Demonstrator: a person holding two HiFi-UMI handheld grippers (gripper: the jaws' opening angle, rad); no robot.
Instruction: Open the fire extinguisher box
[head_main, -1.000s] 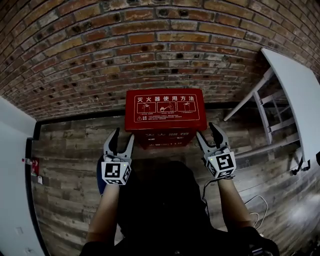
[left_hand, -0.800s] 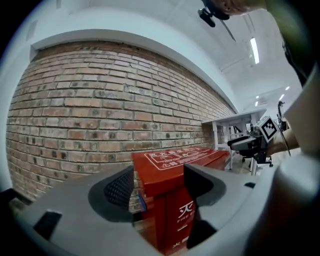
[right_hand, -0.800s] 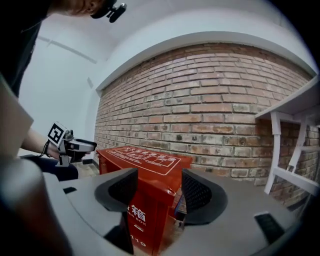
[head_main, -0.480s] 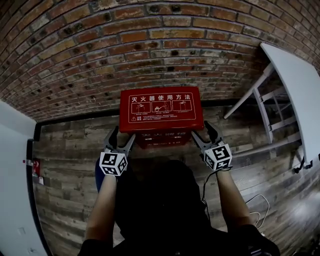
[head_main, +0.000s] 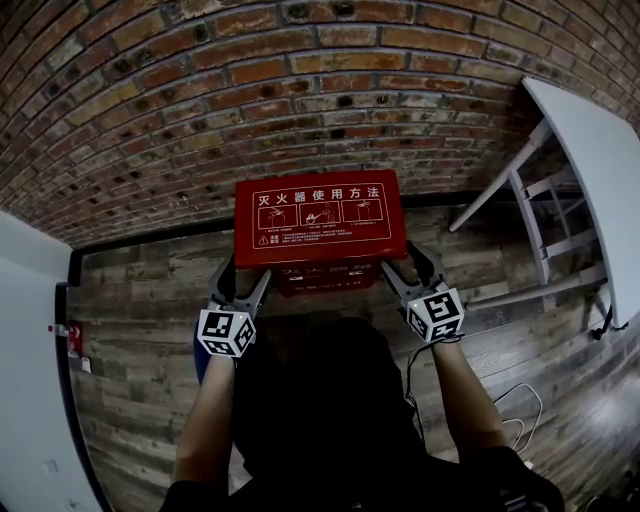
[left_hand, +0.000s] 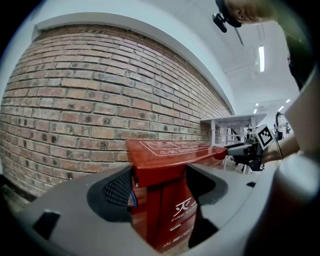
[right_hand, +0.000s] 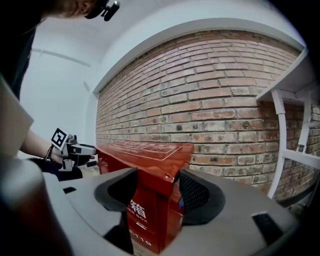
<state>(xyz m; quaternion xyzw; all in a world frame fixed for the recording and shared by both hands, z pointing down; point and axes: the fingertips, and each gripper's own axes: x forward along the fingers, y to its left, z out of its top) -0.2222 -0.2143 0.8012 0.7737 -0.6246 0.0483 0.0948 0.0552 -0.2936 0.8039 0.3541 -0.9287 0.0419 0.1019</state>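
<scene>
Left gripper and right gripper, jaws just opened wide, straddle the front corners of the lid unclamped; both should close evenly, then raise it together.

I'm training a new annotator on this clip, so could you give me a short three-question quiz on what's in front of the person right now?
1. True or false: the fire extinguisher box stands on the wooden floor in front of the brick wall.
2. What sits between the left gripper's jaws? A) a corner of the red lid B) a hose C) nothing
3. Which gripper is nearer the white table?
Key: 1 true. 2 A; both grippers' jaws have just been opening, and each stands open around a lid corner. 3 the right gripper.
</scene>
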